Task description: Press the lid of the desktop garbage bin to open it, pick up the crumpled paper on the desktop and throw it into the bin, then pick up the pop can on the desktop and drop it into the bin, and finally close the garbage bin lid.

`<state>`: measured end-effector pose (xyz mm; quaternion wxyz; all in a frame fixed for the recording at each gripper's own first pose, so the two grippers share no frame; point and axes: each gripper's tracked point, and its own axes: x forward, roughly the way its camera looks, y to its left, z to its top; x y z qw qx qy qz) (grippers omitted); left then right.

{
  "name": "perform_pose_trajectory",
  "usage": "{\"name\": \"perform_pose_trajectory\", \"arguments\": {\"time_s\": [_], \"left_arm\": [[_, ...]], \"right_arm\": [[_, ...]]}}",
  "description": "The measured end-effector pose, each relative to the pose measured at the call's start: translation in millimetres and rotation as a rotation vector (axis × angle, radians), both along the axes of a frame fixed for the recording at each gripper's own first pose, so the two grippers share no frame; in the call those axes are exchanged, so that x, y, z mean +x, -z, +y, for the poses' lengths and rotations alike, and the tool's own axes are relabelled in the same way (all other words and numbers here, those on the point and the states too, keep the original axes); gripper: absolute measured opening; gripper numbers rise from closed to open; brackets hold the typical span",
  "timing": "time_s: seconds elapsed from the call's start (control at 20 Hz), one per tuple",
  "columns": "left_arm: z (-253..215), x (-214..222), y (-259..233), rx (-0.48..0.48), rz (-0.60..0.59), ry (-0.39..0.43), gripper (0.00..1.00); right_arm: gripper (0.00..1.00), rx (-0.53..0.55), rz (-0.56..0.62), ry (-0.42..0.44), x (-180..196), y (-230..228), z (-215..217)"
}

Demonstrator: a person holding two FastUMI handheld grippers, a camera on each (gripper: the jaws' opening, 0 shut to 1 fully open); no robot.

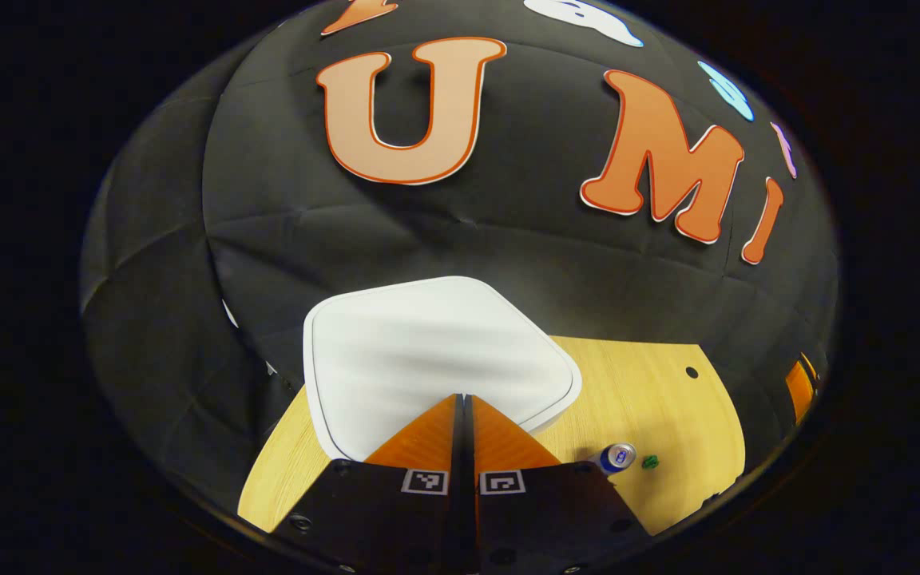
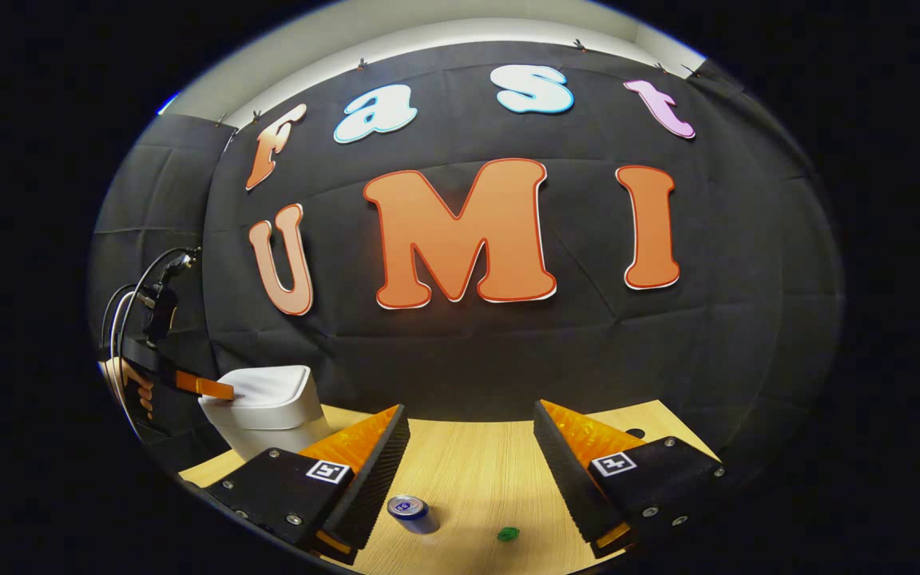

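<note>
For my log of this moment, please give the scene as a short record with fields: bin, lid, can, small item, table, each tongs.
bin: white plastic desktop garbage bin, standing at the wooden table's left end
lid: down; left tongs shut, tips over it
can: blue pop can, upright on table
small item: green crumpled piece, beside can, apart from it
right tongs: open, holding nothing, above can

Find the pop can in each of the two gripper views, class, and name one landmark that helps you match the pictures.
Left gripper view: the pop can stands low and right of centre on the wooden table, just right of that gripper's fingers.
Right gripper view: the pop can stands at the bottom centre, between that gripper's open fingers.
Shared landmark: the small green object lying just right of the can.
</note>
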<state>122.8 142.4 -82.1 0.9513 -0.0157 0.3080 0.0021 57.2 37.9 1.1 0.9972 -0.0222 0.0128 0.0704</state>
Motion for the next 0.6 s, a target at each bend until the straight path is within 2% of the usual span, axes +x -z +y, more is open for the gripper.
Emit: {"name": "perform_pose_trajectory", "arguments": {"time_s": [0.05,0.1,0.3,0.45,0.6], "left_arm": [[1.5,-1.5,0.2,0.000,-0.003,0.001,0.04],[1.8,-0.5,-1.5,-0.002,-0.007,-0.008,0.00],[3.5,5.6,-18.2,0.027,-0.054,-0.022,0.00],[-1.5,9.8,-49.4,0.088,-0.152,-0.030,0.00],[-10.5,9.2,-97.8,0.100,-0.301,-0.051,0.00]], "right_arm": [[0.94,-0.005,0.002,-0.005,-2.0,0.1,0.6],[0.94,-0.010,-0.002,-0.004,-3.9,-2.2,1.2],[0.94,-0.017,-0.025,0.020,-10.1,-10.8,-9.9],[0.94,0.000,-0.035,0.040,-11.1,-17.5,-17.4],[0.94,-0.002,-0.038,0.058,-13.8,-19.9,-23.0]]}}
